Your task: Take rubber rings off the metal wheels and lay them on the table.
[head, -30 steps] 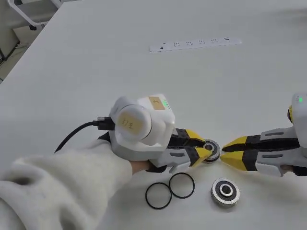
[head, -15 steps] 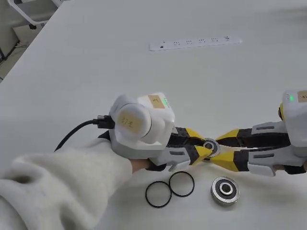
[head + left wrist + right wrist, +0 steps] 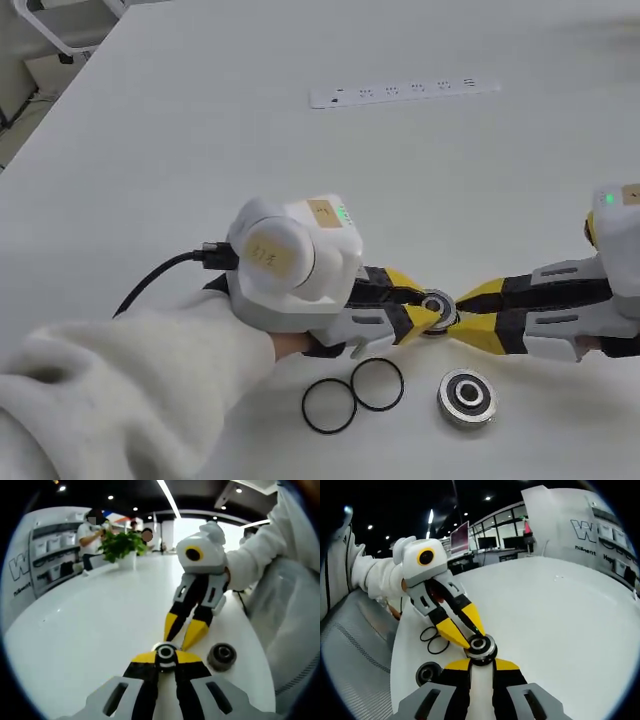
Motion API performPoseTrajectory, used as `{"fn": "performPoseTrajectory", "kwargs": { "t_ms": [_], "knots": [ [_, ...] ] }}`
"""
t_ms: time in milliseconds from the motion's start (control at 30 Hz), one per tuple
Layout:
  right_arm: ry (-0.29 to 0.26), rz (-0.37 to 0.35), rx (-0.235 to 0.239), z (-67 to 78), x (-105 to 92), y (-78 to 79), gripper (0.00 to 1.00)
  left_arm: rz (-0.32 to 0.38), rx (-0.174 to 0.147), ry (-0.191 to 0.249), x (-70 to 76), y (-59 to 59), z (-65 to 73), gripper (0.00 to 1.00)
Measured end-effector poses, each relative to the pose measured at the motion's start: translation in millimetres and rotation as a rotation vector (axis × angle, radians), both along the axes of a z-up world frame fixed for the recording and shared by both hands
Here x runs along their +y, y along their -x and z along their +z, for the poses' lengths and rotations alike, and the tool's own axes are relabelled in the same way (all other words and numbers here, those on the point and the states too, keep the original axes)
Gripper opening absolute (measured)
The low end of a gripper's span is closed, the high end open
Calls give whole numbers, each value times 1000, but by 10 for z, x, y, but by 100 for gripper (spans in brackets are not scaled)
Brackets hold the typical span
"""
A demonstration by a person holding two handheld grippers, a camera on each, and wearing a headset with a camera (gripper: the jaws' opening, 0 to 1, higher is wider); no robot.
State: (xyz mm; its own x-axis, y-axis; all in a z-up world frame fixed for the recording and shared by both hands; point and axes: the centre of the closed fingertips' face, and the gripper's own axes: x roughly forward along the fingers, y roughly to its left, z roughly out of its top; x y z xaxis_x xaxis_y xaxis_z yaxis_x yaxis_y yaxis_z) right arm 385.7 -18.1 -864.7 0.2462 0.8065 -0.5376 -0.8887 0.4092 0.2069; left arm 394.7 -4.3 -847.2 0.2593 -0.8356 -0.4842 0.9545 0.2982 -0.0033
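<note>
bright, even overhead | soft faint shadows on counter (image 3: 180, 130) | fisheye bending at edges of gripper views | ceiling strip (image 3: 166, 497) glare, 12 o'clock

This is an open-plan office or lab floor, as shown by the long white table (image 3: 200, 150) with a power strip (image 3: 405, 92), desks with monitors (image 3: 487, 542), white shelves (image 3: 55, 555) of bins, a potted plant (image 3: 120, 545) and recessed ceiling lights (image 3: 167, 497).
</note>
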Motion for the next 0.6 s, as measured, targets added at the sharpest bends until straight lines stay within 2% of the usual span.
{"fn": "performPoseTrajectory", "kwargs": {
  "t_ms": [67,167,333,367,400,600],
  "knots": [
    [6,-11,0,-9,-10,-11,6,0,1,1,0,-1,-1,12],
    [6,-11,-3,4,10,-16,5,1,0,0,0,-1,-1,12],
    [62,6,-17,-6,25,-2,3,1,1,1,-1,-1,-2,12],
    [87,-17,-8,-34,1,-21,0,1,0,1,-1,-1,-3,12],
    [77,-5,-12,-29,50,-28,0,2,1,2,-3,0,-3,12],
    [84,-56,25,-19,13,-37,0,2,-1,1,-1,3,-2,12]
  ]
}}
